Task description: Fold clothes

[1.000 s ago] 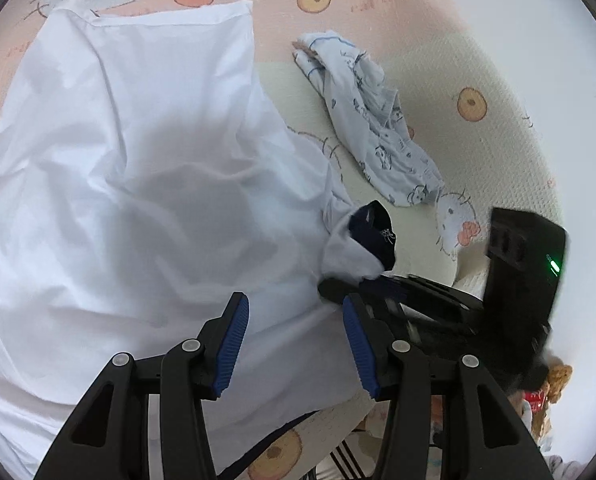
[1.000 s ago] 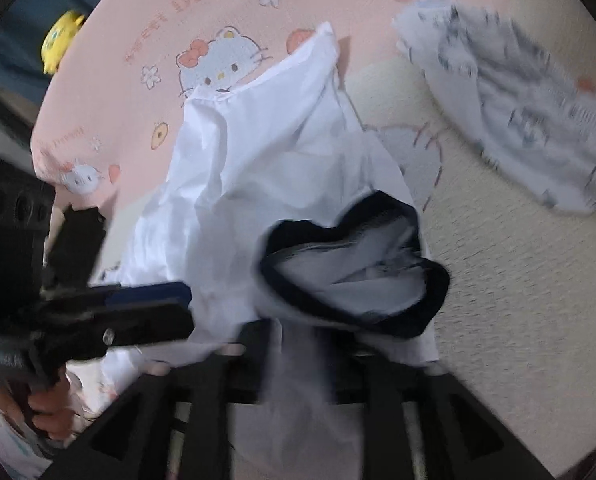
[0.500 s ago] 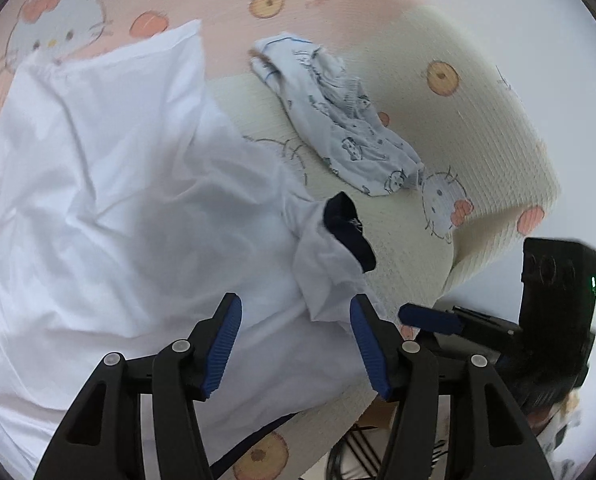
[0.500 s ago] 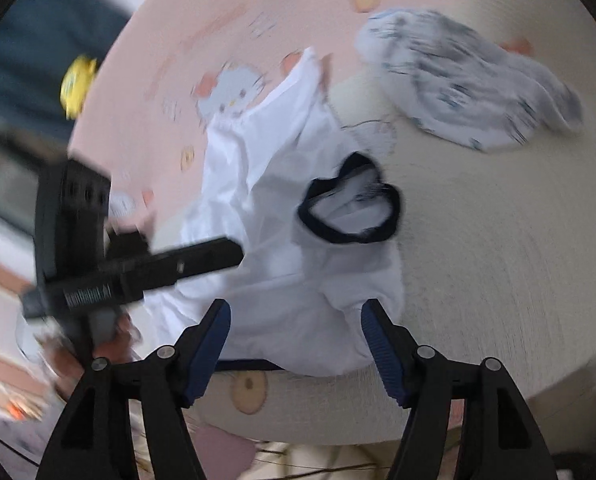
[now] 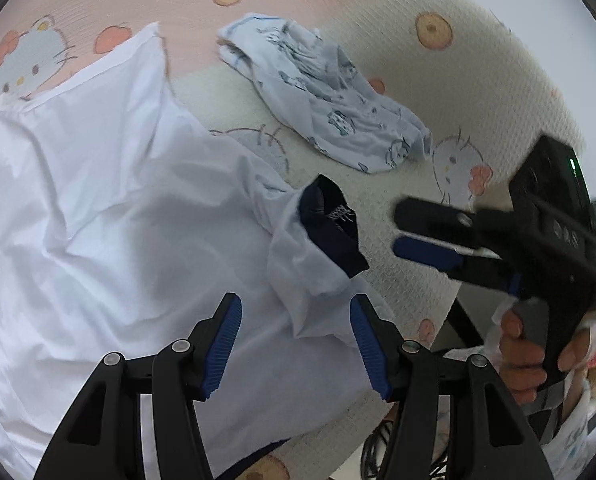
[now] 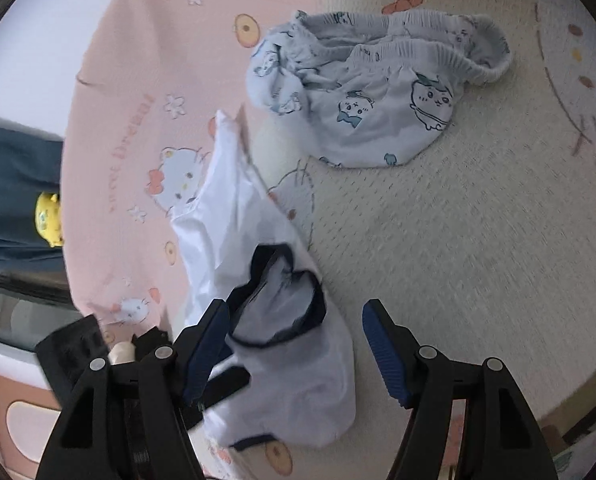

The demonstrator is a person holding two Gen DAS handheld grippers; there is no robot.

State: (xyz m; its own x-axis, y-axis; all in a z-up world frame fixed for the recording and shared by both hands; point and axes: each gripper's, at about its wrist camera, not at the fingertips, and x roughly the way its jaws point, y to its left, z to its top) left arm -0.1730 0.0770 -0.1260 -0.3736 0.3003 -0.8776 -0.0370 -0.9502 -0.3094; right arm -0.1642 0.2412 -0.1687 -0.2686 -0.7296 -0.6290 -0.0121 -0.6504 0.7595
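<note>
White shirt (image 5: 110,216): spread crumpled over the pink-and-cream cartoon bedspread (image 5: 478,92), covering most of the left half of the left wrist view; lies loose, gripped by nothing.
Navy-trimmed opening (image 5: 330,228): at the shirt's right edge, bunched and turned up; in the right wrist view (image 6: 276,300) gapes as a dark-edged loop showing pale lining inside.
Shirt hem: navy band (image 6: 254,442) peeking out at the near edge of the bed.
Left gripper (image 5: 296,344): jaws spread wide and empty, hovering over the shirt's near right part, blue pads facing each other.
Right gripper (image 6: 296,348): jaws parted, nothing between them but the shirt below; left pad just beside the navy-trimmed opening, whether touching cannot be told. Seen from the left wrist view (image 5: 426,228) to the right of the opening, apart from it, held by a hand (image 5: 526,352).
Printed pale-blue garment (image 6: 374,92): heaped farther back on the bedspread, elastic waistband visible, apart from the shirt.
Yellow object (image 6: 50,220): beyond the bed's far edge, too small to identify.
</note>
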